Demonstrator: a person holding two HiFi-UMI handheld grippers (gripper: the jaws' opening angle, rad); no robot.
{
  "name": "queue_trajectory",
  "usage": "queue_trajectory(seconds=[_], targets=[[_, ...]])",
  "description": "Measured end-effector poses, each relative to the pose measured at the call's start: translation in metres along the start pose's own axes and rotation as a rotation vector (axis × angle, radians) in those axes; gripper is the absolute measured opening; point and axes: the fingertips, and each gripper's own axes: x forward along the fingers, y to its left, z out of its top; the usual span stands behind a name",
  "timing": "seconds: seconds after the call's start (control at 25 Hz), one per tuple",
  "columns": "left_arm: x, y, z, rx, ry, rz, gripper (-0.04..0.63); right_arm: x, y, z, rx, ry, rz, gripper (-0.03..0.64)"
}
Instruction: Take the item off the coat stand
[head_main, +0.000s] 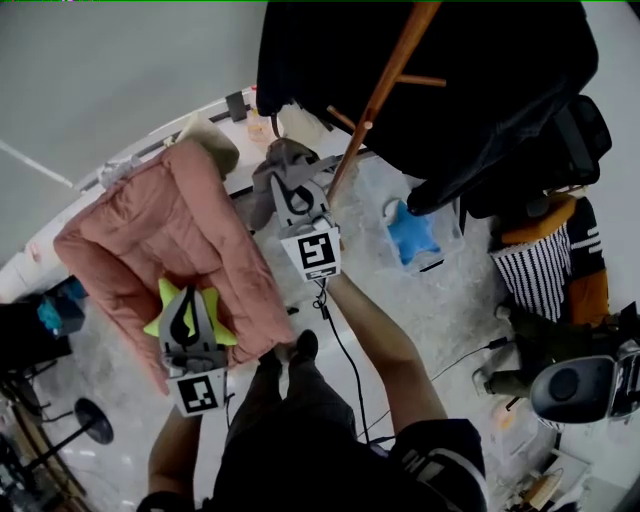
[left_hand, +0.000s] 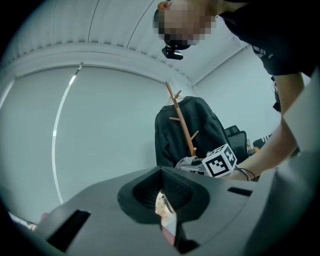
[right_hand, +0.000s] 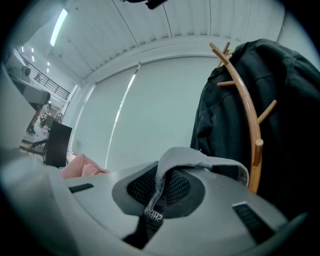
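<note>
Nearest body, left gripper (head_main: 184, 318): jaws pinched together on thin pale edge of pink padded jacket (head_main: 140, 225), which spreads out beneath it. Yellow-green star shape (head_main: 162, 297) shows at gripper's sides. Further out, right gripper (head_main: 293, 197): jaws clamped on grey garment (head_main: 283, 160), cloth looped up over jaw tips. Grey garment sits just beside pole of wooden coat stand (head_main: 385, 85); contact with peg unclear. Black coat (head_main: 480, 70) hangs on stand behind.

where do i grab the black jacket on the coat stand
Grip the black jacket at its collar, up by the top pegs of the coat stand, coming from the pole's left as the right gripper view shows it: it hangs from those pegs.
</note>
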Motion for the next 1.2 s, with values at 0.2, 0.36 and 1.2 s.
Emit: queue_trajectory(seconds=[0.2,0.36,1.2], targets=[[-0.001,-0.014,0.002,-0.010,-0.015,-0.031,0.023,-0.037,0.005,0.008,0.001,0.018,-0.005,0.032],[-0.004,-0.023,0.005,-0.022,-0.016,-0.054,0.023,-0.066,0.011,0.013,0.002,0.032,-0.008,0.032],[-0.006,-0.058,0.005,-0.056,-0.029,-0.141,0.023,-0.195,0.031,0.043,0.066,0.089,-0.087,0.032]])
